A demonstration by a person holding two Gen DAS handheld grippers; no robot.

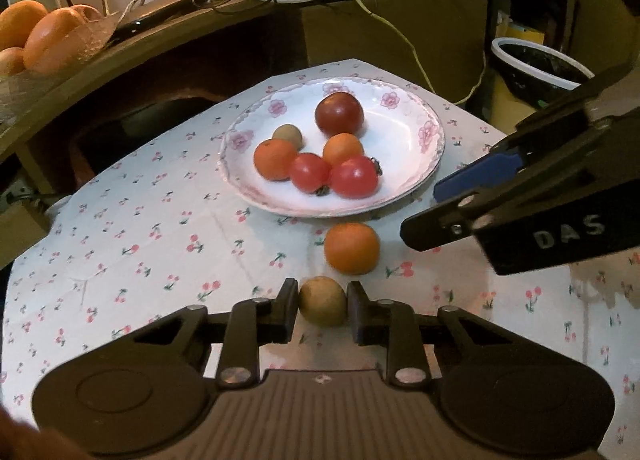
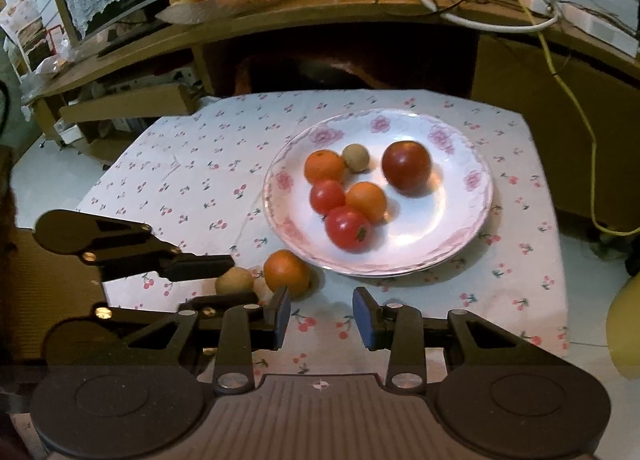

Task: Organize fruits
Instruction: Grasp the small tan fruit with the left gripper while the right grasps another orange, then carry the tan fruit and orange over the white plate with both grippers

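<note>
Gripping a small brown fruit (image 1: pixel 322 300) in my left claw (image 1: pixel 322 310), orange (image 1: pixel 351 248) just beyond, my right claw (image 2: pixel 321 318) apart over the cloth (image 1: pixel 160 227), plate (image 1: pixel 400 195) ahead

White plate (image 1: pixel 404 115) pink-flowered; tablecloth (image 1: pixel 160 219) cherry-printed.

Glossy ceramic plate (image 1: pixel 430 163) – matt printed tablecloth (image 1: pixel 160 244) beneath

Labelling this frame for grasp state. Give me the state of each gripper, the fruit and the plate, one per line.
left gripper: shut on the small brown fruit
small brown fruit: between the fingers, on the tablecloth
right gripper: open, holding nothing
loose orange: on the tablecloth, off the plate
plate: upright, holding six fruits
dark red tomato: on the plate, apart from the cluster
</note>
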